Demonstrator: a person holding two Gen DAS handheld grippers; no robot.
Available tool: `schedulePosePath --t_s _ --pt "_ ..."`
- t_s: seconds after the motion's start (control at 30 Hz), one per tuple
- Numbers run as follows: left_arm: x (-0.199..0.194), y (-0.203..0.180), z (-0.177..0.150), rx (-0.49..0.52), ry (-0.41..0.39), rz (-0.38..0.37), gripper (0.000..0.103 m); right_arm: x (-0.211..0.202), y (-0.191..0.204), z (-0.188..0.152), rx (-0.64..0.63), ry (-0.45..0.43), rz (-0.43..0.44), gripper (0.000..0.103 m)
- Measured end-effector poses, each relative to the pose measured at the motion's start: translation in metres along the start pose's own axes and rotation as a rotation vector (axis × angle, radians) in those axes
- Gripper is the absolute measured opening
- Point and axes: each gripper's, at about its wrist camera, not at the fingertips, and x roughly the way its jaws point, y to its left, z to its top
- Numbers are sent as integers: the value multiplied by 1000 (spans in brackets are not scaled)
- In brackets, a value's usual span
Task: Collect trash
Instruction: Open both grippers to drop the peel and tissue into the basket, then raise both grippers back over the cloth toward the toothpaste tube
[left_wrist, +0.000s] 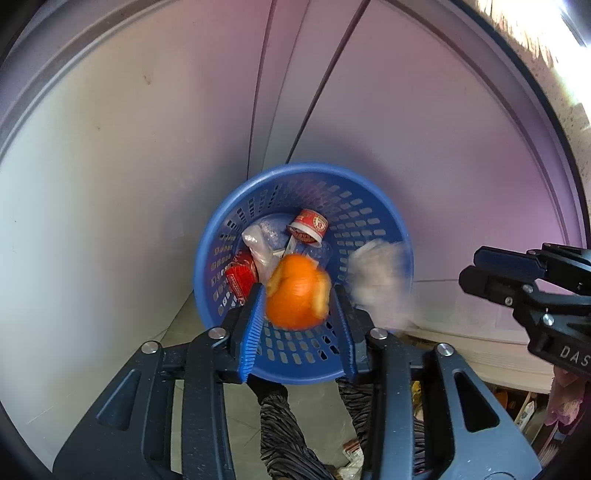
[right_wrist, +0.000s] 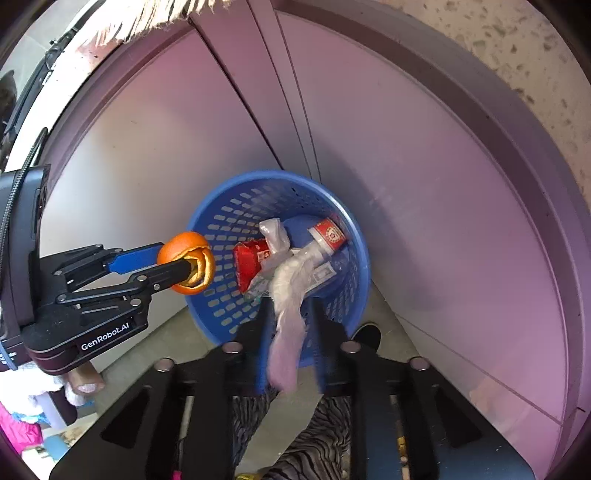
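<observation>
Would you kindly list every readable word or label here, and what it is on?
"GenRobot.AI": on the body of the left tongs, seen from the right wrist.
"DAS", cut off by the frame edge: on the body of the right tongs.
Red paper cup and red packet: print too small to read.

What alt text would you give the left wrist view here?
An orange peel sits blurred between the left tool's parted blue fingers, above a blue basket already holding a red cup, a red packet and clear plastic. A pale crumpled tissue blurs at the rim beside the right tool.
</observation>
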Motion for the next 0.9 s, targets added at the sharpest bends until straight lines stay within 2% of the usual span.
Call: schedulePosePath --t_s 0.07,0.53,0.9 --pt "-2 0 2 -3 -6 3 42 -1 -1 1 -1 -5 -2 28" --pt "-24 -4 7 -4 -32 2 43 -32 -3 3 5 -52 20 28" --pt "-84 -15 11 -7 -138 -23 43 -89 -7 3 -27 -130 72 28"
